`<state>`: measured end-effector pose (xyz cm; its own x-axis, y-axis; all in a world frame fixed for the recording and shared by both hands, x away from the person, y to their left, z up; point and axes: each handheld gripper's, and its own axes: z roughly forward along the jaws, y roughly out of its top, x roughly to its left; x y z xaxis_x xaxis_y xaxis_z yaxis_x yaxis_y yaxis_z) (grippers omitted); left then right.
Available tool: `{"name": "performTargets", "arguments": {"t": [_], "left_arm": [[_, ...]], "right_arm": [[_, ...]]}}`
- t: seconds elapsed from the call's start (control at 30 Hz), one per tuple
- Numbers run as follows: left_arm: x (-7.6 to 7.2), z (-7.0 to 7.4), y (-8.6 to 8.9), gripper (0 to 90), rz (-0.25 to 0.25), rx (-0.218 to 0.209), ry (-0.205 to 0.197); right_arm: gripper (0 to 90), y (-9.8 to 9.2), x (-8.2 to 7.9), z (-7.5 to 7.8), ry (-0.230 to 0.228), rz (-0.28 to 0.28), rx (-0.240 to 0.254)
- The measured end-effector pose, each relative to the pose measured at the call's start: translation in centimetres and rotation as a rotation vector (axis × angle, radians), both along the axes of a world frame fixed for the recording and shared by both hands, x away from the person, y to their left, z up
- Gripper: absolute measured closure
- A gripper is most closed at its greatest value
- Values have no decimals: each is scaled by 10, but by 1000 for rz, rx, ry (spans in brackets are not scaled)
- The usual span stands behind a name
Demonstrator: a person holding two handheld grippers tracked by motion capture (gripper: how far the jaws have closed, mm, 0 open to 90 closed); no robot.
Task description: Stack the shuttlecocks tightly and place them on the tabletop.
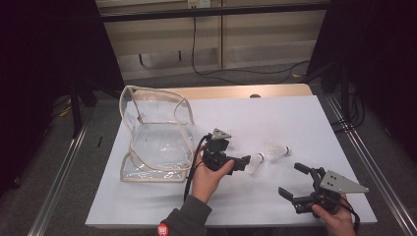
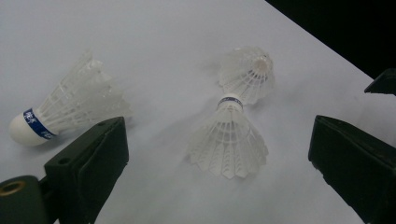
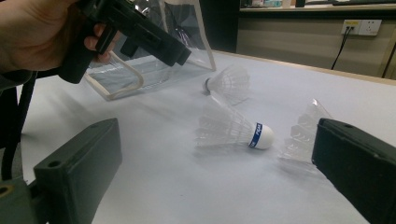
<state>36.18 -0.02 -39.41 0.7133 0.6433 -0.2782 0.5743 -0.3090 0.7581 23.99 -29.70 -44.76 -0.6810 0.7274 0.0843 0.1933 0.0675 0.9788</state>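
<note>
— Far side? Beige wall panels (image 1: 265,34), black cable (image 1: 194,49) hanging down and trailing across grey floor (image 1: 344,162).
— And the sides? Dark on both, black frame posts (image 1: 344,73) left and right, metal rails (image 1: 59,172) along floor.
— Table (image 1: 275,113)? White sheet over wooden top, lit evenly from above. Wall socket (image 3: 366,27) far right.

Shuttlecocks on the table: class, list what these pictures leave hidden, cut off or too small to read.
- Third shuttlecock: right gripper view, partly behind the right jaw.
- Blue band print: left gripper view, too small to read.
- Far shuttlecock: high view, partly behind the left gripper.
</note>
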Motion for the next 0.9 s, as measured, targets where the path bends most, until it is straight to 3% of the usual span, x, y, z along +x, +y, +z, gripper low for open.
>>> {"name": "performTargets", "arguments": {"t": [0.9], "left_arm": [[-35,-8,20,44,-101,-14,4]], "right_arm": [[12,0,0,0,5,-1,-1]]}}
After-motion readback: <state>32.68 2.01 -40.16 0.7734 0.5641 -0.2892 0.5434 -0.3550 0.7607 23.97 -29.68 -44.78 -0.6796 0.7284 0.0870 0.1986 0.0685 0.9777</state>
